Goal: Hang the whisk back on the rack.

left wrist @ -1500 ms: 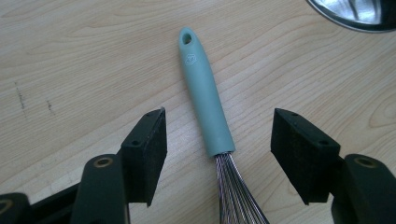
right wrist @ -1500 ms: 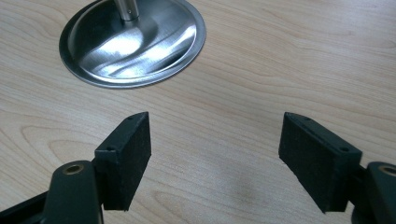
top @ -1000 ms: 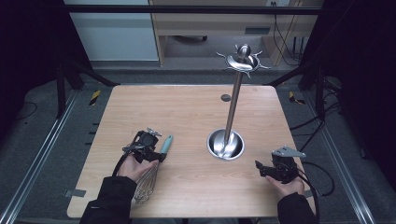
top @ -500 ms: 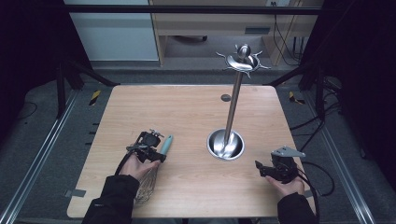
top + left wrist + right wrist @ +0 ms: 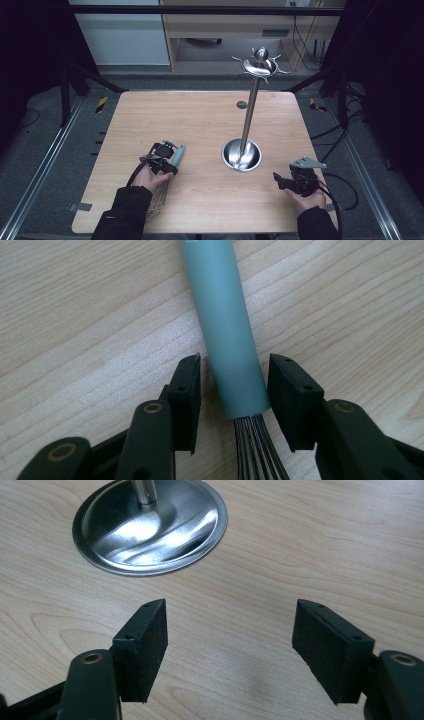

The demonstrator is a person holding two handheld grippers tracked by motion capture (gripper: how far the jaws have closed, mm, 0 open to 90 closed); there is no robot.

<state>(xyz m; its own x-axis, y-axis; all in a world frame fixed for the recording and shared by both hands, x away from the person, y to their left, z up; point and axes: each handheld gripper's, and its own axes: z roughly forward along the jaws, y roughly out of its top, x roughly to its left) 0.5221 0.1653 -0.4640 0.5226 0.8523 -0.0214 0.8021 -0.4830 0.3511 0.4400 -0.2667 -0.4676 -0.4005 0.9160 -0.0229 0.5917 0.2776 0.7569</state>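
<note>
A whisk with a teal handle (image 5: 178, 154) (image 5: 230, 340) lies on the wooden table (image 5: 200, 120), its wire loops (image 5: 156, 200) reaching back under the person's left hand. My left gripper (image 5: 170, 161) (image 5: 234, 390) is open, one jaw on each side of the handle's lower end, with only narrow gaps showing. The wires (image 5: 255, 450) start just below the jaws. My right gripper (image 5: 278, 180) (image 5: 230, 645) rests open near the front right of the table with nothing between its jaws. A steel utensil stand (image 5: 250, 110) rises from a round base (image 5: 241, 155) (image 5: 150, 525) between the two grippers.
The stand's hooked top (image 5: 260, 65) sits high above the table's far half. A small dark round spot (image 5: 242, 105) marks the table near its far edge. Metal rails (image 5: 45, 165) run along both sides of the table, and cables (image 5: 345, 190) trail at the right.
My left gripper has edged slightly right, closer around the whisk handle. The right gripper has stayed in place.
</note>
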